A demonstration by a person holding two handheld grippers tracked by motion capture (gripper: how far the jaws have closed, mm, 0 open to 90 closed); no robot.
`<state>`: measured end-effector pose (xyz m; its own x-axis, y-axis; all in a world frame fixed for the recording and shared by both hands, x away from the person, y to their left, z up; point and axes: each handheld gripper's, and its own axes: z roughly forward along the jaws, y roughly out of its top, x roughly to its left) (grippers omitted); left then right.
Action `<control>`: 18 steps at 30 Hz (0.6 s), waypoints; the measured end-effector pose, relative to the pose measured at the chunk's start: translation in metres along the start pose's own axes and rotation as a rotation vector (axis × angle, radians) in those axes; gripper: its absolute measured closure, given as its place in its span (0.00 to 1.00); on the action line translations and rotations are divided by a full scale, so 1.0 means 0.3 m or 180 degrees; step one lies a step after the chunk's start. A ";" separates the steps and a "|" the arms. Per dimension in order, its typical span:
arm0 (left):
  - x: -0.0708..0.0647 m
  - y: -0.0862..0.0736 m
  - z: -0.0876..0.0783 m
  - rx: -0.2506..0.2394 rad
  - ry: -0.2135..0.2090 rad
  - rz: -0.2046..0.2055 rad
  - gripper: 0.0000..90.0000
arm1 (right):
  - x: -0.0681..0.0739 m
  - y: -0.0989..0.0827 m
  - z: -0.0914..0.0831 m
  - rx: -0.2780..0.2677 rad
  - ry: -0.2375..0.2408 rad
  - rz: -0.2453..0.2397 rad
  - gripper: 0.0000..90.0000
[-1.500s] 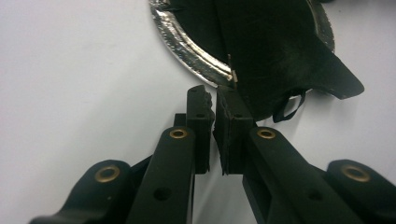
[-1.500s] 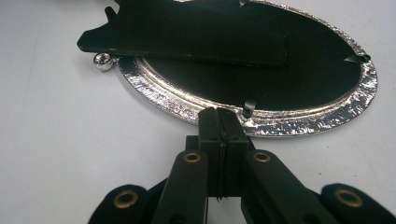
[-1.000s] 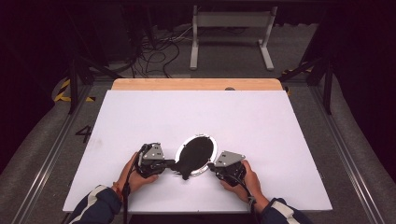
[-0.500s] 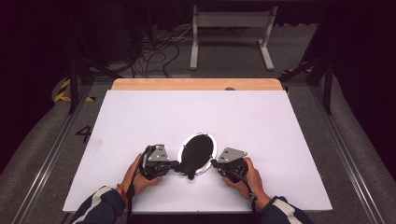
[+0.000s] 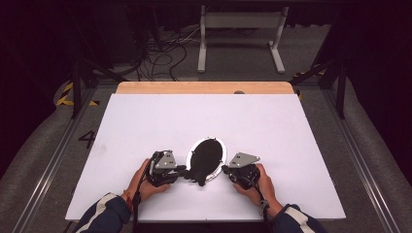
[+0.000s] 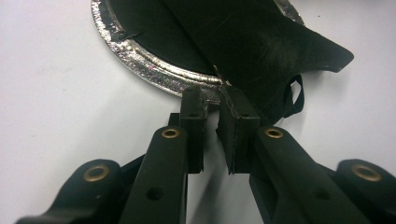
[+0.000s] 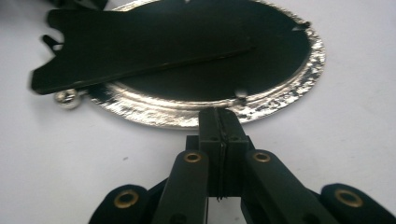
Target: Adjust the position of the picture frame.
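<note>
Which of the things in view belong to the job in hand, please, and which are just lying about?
In the job: oval silver-rimmed frame; black stand flap; left gripper, jaws just opening; right gripper, shut at the rim.
Lying about: floor cables; white stand.

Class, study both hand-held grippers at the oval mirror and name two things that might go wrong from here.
1. The left hand-held gripper has just been opening, its pads apart at the rim of the mirror; that side may slip or drop.
2. The right hand-held gripper looks shut at the shiny rim, so the mirror could pivot, and the black flap with its dangling loop might snag.
</note>
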<state>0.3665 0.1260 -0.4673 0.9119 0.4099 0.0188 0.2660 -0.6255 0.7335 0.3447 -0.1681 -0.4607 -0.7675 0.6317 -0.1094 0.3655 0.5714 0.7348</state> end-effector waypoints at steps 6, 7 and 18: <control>-0.004 -0.005 -0.005 -0.0012 -0.0145 -0.0063 0.97 | 0.049 0.001 -0.011 0.0021 0.0212 -0.0081 1.00; -0.005 -0.004 -0.003 -0.0011 -0.0216 -0.0075 0.97 | 0.059 0.005 -0.009 0.0024 0.0227 -0.0117 1.00; -0.011 0.025 0.024 0.0014 -0.0172 -0.0059 1.00 | 0.040 0.003 -0.006 0.0014 0.0161 -0.0011 1.00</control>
<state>0.3678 0.1153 -0.4667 0.9224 0.3850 -0.0317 0.2843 -0.6210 0.7304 0.3348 -0.1610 -0.4600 -0.7944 0.6023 -0.0779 0.3649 0.5759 0.7315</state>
